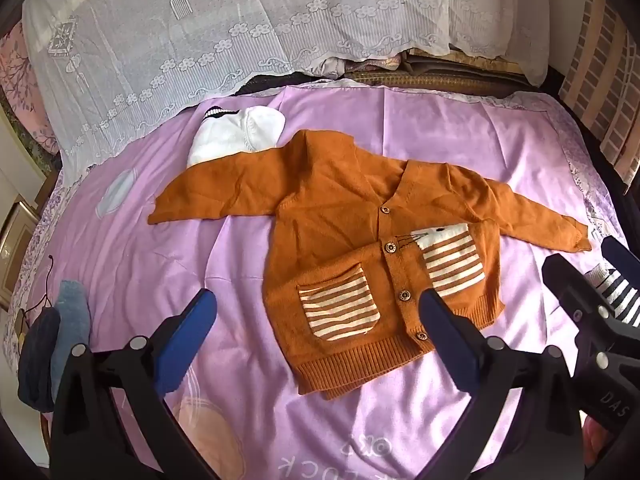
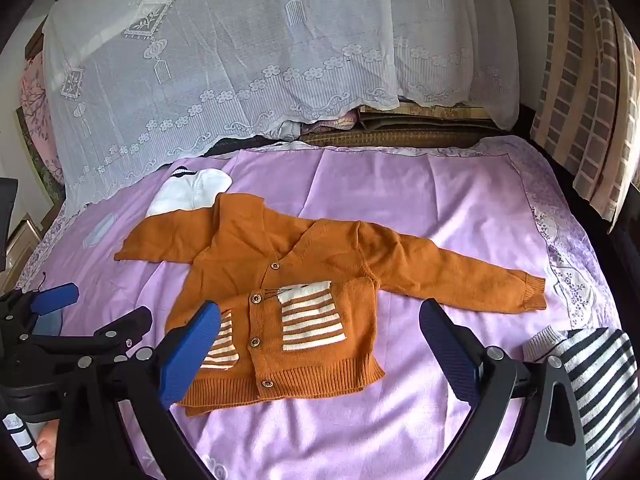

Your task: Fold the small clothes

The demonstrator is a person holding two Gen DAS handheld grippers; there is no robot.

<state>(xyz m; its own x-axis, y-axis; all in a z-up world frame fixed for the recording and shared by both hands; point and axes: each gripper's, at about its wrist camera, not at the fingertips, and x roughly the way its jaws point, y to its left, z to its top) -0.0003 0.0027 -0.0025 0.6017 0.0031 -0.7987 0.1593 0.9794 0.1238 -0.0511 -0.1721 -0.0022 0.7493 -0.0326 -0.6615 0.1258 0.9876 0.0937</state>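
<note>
On the lilac bedsheet (image 1: 160,240) the orange cardigan (image 1: 340,208) is spread flat, sleeves out. Both the left gripper (image 1: 318,320) and right gripper (image 2: 320,332) are held wide open, empty (hovering). A sleeve cuff is best pinched first, then folded inward squarely.

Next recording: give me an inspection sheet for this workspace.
Surface: purple bedsheet, wrinkled.
Job's things: brown cardigan flat, buttoned, sleeves spread; its sleeve overlaps the white garment; striped garment at right edge.
Clutter: blue and dark socks at left edge.
Grippers: left gripper and right gripper both open, holding nothing.
Cables: nothing seen.
Surroundings: white lace cover behind the sheet.
</note>
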